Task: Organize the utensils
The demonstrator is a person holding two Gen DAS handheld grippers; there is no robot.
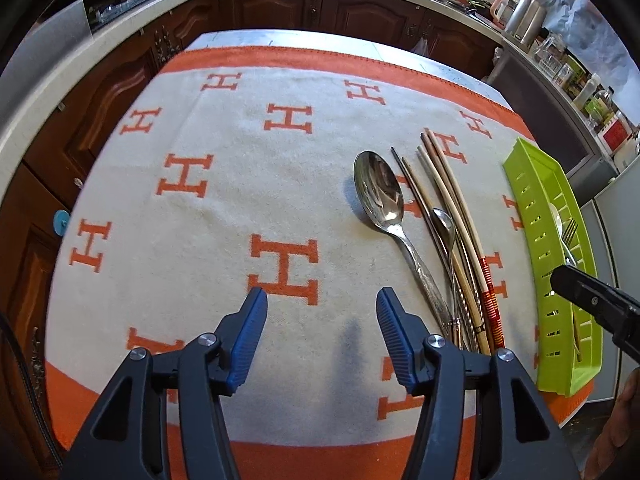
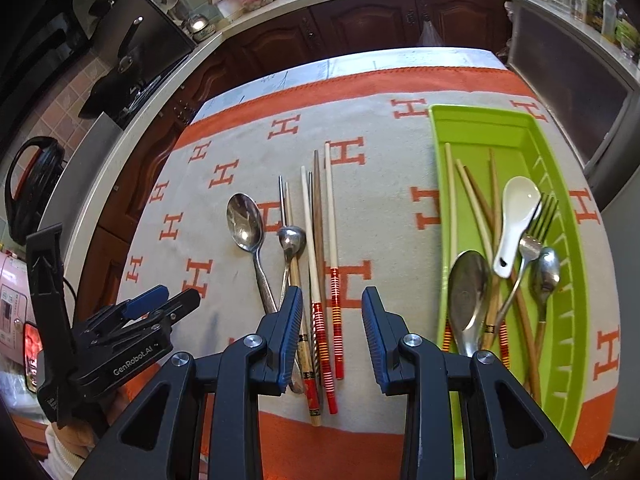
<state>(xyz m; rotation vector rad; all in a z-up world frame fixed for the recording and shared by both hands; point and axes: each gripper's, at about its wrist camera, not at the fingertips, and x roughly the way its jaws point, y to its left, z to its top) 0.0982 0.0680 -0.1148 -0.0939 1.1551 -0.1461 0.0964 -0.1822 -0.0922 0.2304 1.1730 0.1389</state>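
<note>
On the white and orange cloth (image 1: 224, 208) lie a large metal spoon (image 1: 378, 192) (image 2: 245, 220), a small metal spoon (image 1: 443, 222) (image 2: 291, 238) and several chopsticks (image 1: 452, 200) (image 2: 318, 220), side by side. A green tray (image 2: 480, 114) (image 1: 520, 168) to their right holds a white ceramic spoon (image 2: 516, 216), a fork (image 2: 536, 228), two metal spoons and several chopsticks. My left gripper (image 1: 322, 296) (image 2: 160, 300) hangs open over bare cloth, left of the large spoon's handle. My right gripper (image 2: 332, 292) is open above the handle ends of the red-striped chopsticks, holding nothing.
The cloth covers a table that ends just beyond the tray's right side. Dark wood kitchen cabinets (image 1: 280, 8) and a worktop run along the far and left sides. A shelf with bottles and jars (image 1: 592, 92) stands at the right.
</note>
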